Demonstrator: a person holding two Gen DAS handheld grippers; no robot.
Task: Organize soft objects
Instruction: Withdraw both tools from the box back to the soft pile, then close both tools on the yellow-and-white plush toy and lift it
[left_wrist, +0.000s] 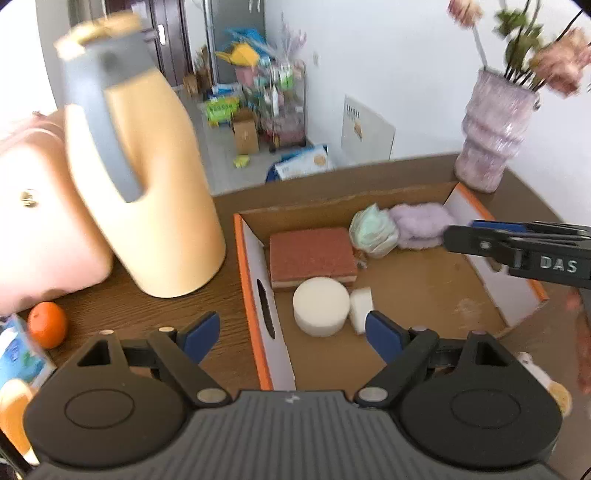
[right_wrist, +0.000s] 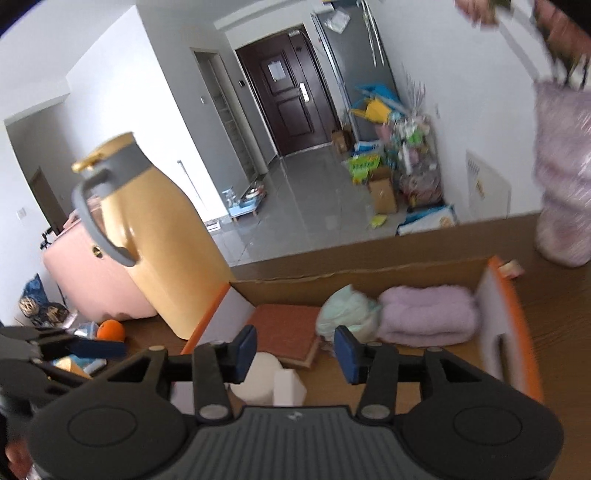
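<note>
An open cardboard box (left_wrist: 255, 295) with orange edges lies on the brown table. Inside it are a red-brown sponge (left_wrist: 312, 254), a round white sponge (left_wrist: 320, 310), a small white block (left_wrist: 360, 306), a mint-green soft bundle (left_wrist: 373, 230) and a lilac fluffy cloth (left_wrist: 421, 221). My left gripper (left_wrist: 291, 334) hovers open above the box's near left wall, holding nothing. My right gripper (right_wrist: 295, 352) is open and empty over the box's near side; the left wrist view shows the right gripper (left_wrist: 458, 232) beside the lilac cloth (right_wrist: 428, 314), without a grip on it.
A tall yellow jug (left_wrist: 155, 177) with a grey handle stands left of the box, a pink bag (left_wrist: 40, 221) behind it. An orange (left_wrist: 48, 325) and a blue carton (left_wrist: 18, 358) lie at the near left. A lilac vase (left_wrist: 491, 133) of flowers stands at the far right corner.
</note>
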